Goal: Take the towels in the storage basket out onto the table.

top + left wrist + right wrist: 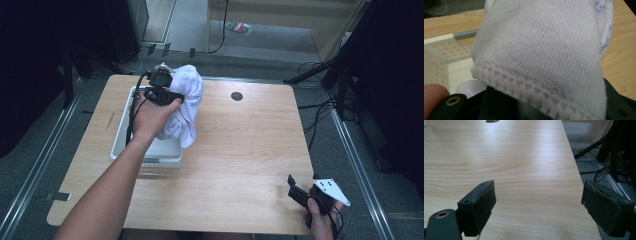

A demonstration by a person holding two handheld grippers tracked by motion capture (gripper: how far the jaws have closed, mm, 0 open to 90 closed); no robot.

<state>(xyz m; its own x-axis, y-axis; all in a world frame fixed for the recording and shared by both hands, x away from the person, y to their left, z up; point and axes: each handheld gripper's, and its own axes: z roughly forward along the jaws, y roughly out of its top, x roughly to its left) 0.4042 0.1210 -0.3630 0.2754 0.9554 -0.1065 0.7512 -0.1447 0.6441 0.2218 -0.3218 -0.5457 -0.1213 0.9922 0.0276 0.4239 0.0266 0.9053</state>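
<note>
The white basket [122, 131] stands on the left part of the wooden desk [240, 150], and I take it as the landmark. It is a plastic basket with small holes in its walls.

A white towel [185, 107] hangs over the far right side of the basket. It is bunched, and its lower end falls along the right wall of the basket, partly over the desk beside it. In the left gripper view the towel [541, 50] is very close to the camera, with a stitched hem of light purple triangles along its lower edge, and the black jaws below are mostly covered by the cloth. The left tool [162, 92] is above the far end of the basket and it pinches the towel. The left hand [150, 117] holds this tool from above the basket.

The right tool [298, 192] is well apart from the basket, at the near right corner of the desk, in the right hand [320, 220]. In the right gripper view its two jaws are spread wide over the bare wood, with nothing between them.

A small dark round hole [237, 96] is in the desk to the right of the basket, at the far side.
</note>
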